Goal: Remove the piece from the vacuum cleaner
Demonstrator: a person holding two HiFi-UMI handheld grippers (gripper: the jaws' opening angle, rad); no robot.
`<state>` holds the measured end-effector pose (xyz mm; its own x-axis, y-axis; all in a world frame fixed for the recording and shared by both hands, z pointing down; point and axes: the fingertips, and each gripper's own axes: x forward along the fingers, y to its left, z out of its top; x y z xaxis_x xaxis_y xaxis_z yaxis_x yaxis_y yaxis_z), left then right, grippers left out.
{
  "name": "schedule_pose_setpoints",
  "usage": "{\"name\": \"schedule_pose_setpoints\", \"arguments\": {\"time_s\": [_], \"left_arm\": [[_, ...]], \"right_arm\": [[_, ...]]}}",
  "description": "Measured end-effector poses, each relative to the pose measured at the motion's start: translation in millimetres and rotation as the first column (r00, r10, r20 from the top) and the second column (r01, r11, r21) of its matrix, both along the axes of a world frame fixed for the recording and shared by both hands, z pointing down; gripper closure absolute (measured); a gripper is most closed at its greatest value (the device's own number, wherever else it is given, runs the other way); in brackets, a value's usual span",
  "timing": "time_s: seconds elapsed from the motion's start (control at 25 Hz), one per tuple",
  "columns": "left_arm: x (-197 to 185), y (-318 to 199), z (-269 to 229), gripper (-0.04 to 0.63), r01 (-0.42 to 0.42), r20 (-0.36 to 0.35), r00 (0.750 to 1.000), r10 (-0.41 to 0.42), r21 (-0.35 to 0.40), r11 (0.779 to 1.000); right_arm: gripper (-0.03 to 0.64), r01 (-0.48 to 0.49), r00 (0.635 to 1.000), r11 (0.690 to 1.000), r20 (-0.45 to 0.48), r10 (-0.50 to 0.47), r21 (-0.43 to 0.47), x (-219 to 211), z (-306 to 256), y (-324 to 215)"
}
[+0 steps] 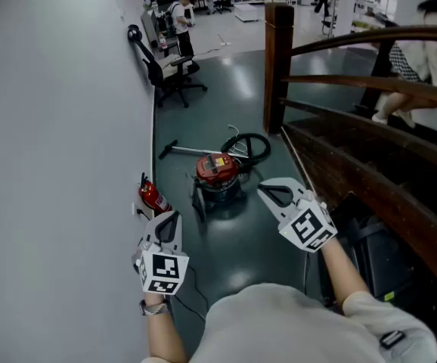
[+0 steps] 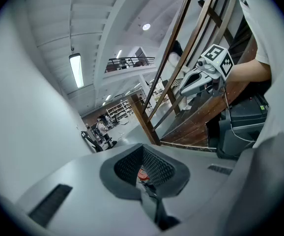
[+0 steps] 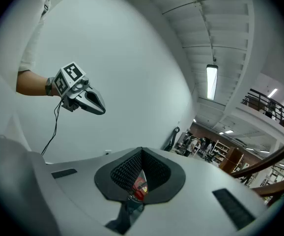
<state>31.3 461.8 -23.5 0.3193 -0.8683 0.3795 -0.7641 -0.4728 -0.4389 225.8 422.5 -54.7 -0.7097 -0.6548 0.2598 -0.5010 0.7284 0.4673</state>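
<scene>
Left gripper (image 1: 171, 218) and right gripper (image 1: 270, 193), both clenched empty, face the vacuum cleaner (image 1: 218, 175). It stands well ahead between them, the right seemingly nearer.

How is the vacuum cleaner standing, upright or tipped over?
Upright: the vacuum cleaner rests on its dark base with the red top facing up.

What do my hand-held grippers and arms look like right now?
The left hand-held gripper and right hand-held gripper are pale grey wedges, dark ribbed pads, black-and-white marker cubes. Thin black cable hangs from the left. Short pale sleeves, watch on left wrist.
</scene>
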Motion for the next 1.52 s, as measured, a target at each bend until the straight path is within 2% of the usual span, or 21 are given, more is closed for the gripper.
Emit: {"name": "schedule_pose_setpoints", "arguments": {"time_s": [0.16,0.36,0.6,0.96,1.24,1.52], "left_arm": [[11,2,-15,0.596,0.0,-0.019,1.0,0.0,0.033,0.999],[23,9,-18,0.596,0.012,-0.019,1.0,-0.012,0.034,0.999],[35,13,-9,0.596,0.044,-0.016,0.999,-0.044,0.023,0.999],[50,16,4,0.595,0.09,-0.018,0.996,-0.09,-0.008,0.996],[48,-2,6,0.596,0.096,-0.021,0.995,-0.096,-0.008,0.995],[27,-46,13,0.596,0.091,-0.029,0.995,-0.091,-0.004,0.996]], "right_arm": [[0.589,0.012,0.999,1.0,0.041,-0.012,-0.001,6,-7,5],[0.588,0.03,0.991,0.999,0.129,-0.028,-0.015,18,-19,14],[0.589,0.05,0.997,0.998,0.067,-0.046,-0.049,37,-2,17],[0.589,0.087,0.993,0.993,0.08,-0.081,-0.079,53,12,9],[0.589,0.123,0.989,0.985,0.102,-0.111,-0.119,47,22,-6],[0.589,0.111,0.987,0.99,0.124,-0.099,-0.088,33,20,-48]]}}
